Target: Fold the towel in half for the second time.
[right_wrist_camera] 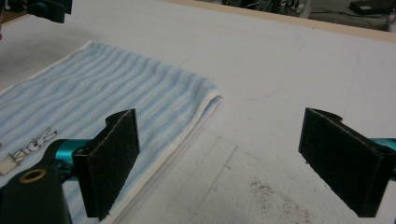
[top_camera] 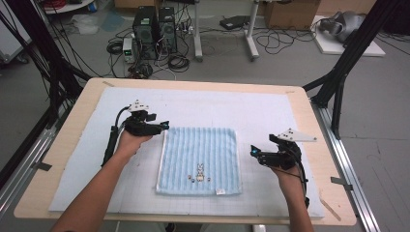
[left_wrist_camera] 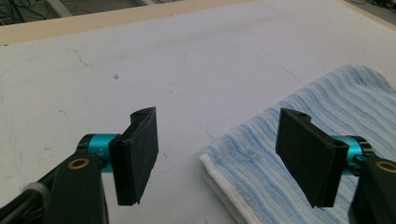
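Note:
A light blue striped towel (top_camera: 200, 154), folded into a square with a small rabbit motif (top_camera: 199, 171) near its front edge, lies flat on the white mat. My left gripper (top_camera: 164, 126) is at the towel's far left corner and is open. In the left gripper view the towel (left_wrist_camera: 355, 93) has that corner lying between the spread jaws of the left gripper (left_wrist_camera: 219, 135), and the pads do not touch it. My right gripper (top_camera: 252, 151) hovers open just off the towel's right edge. In the right gripper view the towel (right_wrist_camera: 116, 93) edge lies by the left jaw of the right gripper (right_wrist_camera: 229, 154).
A white mat (top_camera: 241, 106) covers most of the wooden table (top_camera: 67, 140). Dark crumbs speckle the mat (right_wrist_camera: 275, 196) below the right gripper. Black frame posts stand at both table sides. Computers and cables sit on the floor beyond the far edge.

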The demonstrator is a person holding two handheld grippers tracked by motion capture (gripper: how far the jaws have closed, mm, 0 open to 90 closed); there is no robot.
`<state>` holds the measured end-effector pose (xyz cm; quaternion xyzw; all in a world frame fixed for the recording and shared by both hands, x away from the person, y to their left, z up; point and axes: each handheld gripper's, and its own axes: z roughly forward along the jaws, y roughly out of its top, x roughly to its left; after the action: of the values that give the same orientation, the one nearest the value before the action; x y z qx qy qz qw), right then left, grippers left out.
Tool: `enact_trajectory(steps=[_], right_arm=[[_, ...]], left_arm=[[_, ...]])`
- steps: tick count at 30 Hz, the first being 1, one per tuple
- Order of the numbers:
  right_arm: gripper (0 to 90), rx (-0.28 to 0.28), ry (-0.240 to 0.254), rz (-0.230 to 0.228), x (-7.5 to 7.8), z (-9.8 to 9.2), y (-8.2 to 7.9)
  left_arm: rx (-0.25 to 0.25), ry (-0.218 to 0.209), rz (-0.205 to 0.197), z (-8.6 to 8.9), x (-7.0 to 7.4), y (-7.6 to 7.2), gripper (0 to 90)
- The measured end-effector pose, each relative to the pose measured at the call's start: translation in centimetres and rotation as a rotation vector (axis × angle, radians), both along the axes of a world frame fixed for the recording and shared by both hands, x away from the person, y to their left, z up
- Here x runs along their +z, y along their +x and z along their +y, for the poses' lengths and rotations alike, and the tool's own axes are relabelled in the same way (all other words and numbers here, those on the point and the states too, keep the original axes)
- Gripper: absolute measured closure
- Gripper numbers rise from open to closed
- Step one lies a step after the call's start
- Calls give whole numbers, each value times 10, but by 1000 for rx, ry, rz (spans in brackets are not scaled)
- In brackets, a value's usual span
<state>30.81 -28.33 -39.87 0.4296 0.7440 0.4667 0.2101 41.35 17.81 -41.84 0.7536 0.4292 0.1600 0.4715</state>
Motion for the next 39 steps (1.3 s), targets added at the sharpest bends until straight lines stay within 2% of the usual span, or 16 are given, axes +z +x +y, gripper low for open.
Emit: enact_trajectory(steps=[4, 5, 9, 12, 13, 17, 19, 20, 21, 24, 26, 30, 32, 34, 37, 39], right_arm=[[117, 2, -2, 9, -1, 0, -2], [117, 1, -2, 12, -1, -1, -2], [117, -12, 2, 15, -1, -6, -2], [117, -15, -4, 24, -1, -7, -2], [117, -15, -5, 22, -2, -6, -1], [117, -18, -8, 41, -3, 0, 8], [117, -17, -25, 44, -3, 7, 16], [117, -14, -35, 50, -3, 12, 22], [117, -13, -46, 50, -3, 17, 27], [117, -19, -86, 62, -5, 32, 47], [117, -32, -84, 73, -6, 38, 60], [118, -9, -110, 132, -10, 48, 83], [120, 5, -93, 145, -11, 53, 91], [135, 18, -110, 157, -13, 59, 97], [175, 46, -97, 181, -18, 67, 105], [222, 56, -91, 170, -19, 72, 108]], left_arm=[[17, 26, 49, -2, -11, 6, 410], [15, 42, 55, -4, -14, 7, 440], [6, 47, 66, -10, -22, 10, 495], [-15, 115, 93, -15, -30, 10, 537], [-16, 130, 72, -16, -31, 9, 544], [-10, 140, 53, -15, -31, 8, 645], [-43, 133, 36, -17, -33, 4, 806], [-47, 162, 14, -20, -33, 3, 841], [-46, 175, 4, -21, -32, 2, 853], [-41, 158, 15, -20, -33, 3, 854], [-41, 162, 13, -20, -33, 2, 855], [-39, 166, 6, -21, -33, 1, 855], [-41, 153, 12, -20, -33, 2, 856], [-40, 146, 19, -19, -33, 3, 858], [-41, 156, 15, -19, -33, 3, 858], [-40, 145, 19, -19, -33, 3, 858]])
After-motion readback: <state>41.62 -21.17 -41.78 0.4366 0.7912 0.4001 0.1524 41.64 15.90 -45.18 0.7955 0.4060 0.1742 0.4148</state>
